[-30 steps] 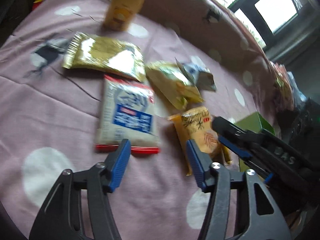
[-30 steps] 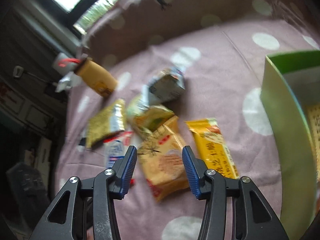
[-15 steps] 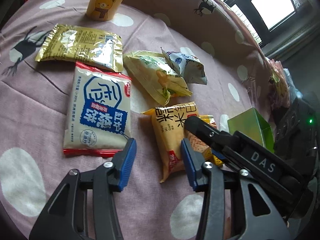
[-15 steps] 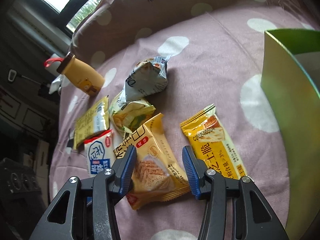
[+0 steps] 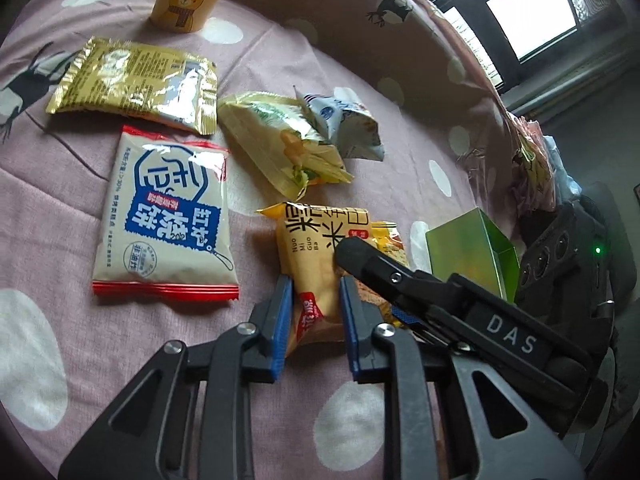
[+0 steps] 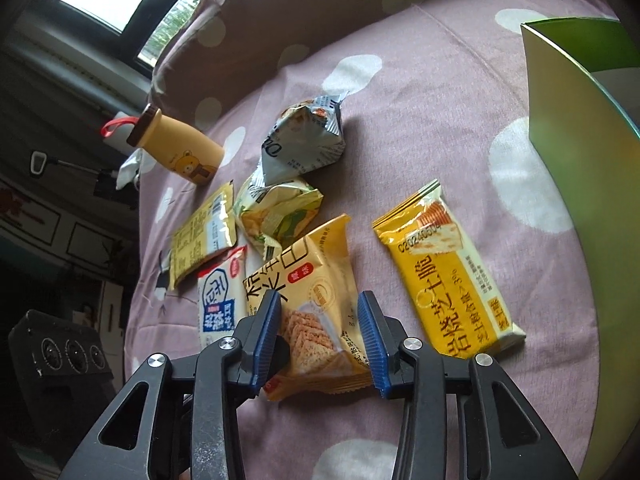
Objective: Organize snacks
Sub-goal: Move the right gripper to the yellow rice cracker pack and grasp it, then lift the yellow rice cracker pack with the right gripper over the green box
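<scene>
A pink cloth with white dots and dark deer figures (image 5: pixel 400 160) covers the surface, which looks soft, perhaps a bed or a table; which one cannot be told. Behind it rises a cushion in the same cloth, and beyond that a dark-framed window (image 5: pixel 532 20) glows white.

Both tools straddle the same yellow rice-cracker packet (image 6: pixel 316 304). The left tool (image 5: pixel 316 312) has its blue pads close against the packet's near end, though whether they press it is unclear. The right tool (image 6: pixel 320 332) is parted wider, its pads either side of the packet without clearly touching.

Just right of it lies an orange-yellow cracker packet (image 6: pixel 444 276), mostly hidden behind the right tool in the left view. A green box (image 6: pixel 568 168) is cut off at the frame edge. Farther back lie a white-and-blue packet (image 5: pixel 164 216), a gold packet (image 5: pixel 132 84), two crumpled bags (image 5: pixel 304 140), and a bear bottle (image 6: pixel 180 152).
</scene>
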The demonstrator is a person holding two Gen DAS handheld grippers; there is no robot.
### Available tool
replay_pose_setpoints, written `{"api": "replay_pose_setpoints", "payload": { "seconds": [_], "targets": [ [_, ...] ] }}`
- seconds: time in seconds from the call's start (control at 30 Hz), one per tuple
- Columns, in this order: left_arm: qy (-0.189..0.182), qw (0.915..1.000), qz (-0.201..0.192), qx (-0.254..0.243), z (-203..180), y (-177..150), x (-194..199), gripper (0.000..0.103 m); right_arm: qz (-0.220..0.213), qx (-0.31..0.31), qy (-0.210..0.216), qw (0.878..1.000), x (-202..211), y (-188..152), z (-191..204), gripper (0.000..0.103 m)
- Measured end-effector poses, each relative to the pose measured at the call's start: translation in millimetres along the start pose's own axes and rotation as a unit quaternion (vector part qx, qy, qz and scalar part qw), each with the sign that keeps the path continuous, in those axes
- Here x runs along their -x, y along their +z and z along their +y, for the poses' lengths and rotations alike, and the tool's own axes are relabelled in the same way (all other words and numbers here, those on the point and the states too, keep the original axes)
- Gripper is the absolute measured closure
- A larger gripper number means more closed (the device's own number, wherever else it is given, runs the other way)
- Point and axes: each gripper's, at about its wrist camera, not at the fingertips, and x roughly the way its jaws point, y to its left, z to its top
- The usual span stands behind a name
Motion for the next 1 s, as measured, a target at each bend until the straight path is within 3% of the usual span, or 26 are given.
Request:
{"api": "replay_pose_setpoints", "payload": {
  "seconds": [0.23,0.77,1.0],
  "targets": [
    [-0.007,0.9999,-0.011,-0.009,-6.8,-2.1,11.6,0.082,-0.015,0.003,0.0,1.0,13.3,-2.8,8.4,0.06],
    [-0.054,0.9951,-0.037,-0.074,-59.5,-15.8,46.1,0.083,-0.108,-0.016,-0.007,0.994,88.4,-22.3,16.7,0.06],
    [-0.063,0.9924,-0.051,-0.093,-78.6,-19.4,55.9,0.083,-0.129,-0.017,-0.004,0.991,112.4,-26.9,17.8,0.06]
  ]
}}
